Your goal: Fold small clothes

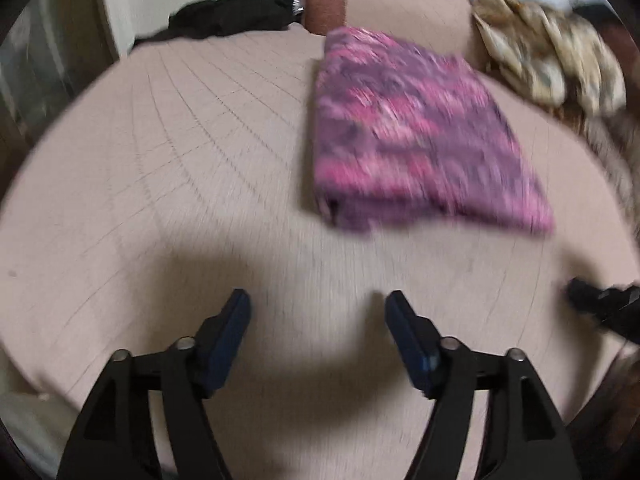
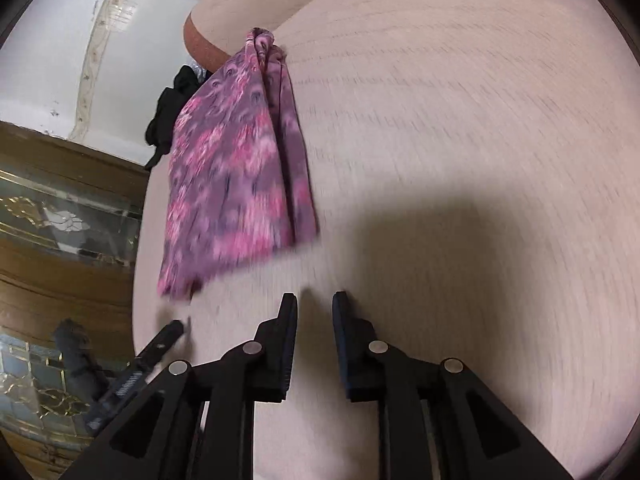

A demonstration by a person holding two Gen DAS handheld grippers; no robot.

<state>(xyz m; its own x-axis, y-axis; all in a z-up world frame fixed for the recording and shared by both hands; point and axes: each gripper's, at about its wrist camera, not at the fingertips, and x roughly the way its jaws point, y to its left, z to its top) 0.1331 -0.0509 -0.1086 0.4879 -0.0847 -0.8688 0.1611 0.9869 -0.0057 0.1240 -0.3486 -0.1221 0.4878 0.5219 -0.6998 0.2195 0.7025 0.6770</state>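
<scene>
Two grippers hang empty over the bed (image 1: 168, 168), neither touching cloth. The left gripper (image 1: 318, 306) has its jaws spread wide, nothing between them; the right gripper (image 2: 315, 306) has its jaws narrowly parted, also holding nothing. The garment (image 1: 412, 132), pink and purple print, lies ahead of the left jaws and to their right, apart from them; from the right wrist view it (image 2: 236, 176) sits ahead and left of the jaws, its near corner close to the tips but not touching. It looks already folded into a flat, layered rectangle, so both tools probably stand clear because this piece is done and let go. A black cloth (image 1: 236, 12) lies far ahead of the left jaws, at the bed's far edge, and a beige patterned heap (image 1: 548, 60) lies far ahead to the right beyond the garment; either may be next for folding, though I cannot tell which. Both views are blurred, so finer creases cannot be read. The wide left jaws suit a fresh pinch on a loose edge.
</scene>
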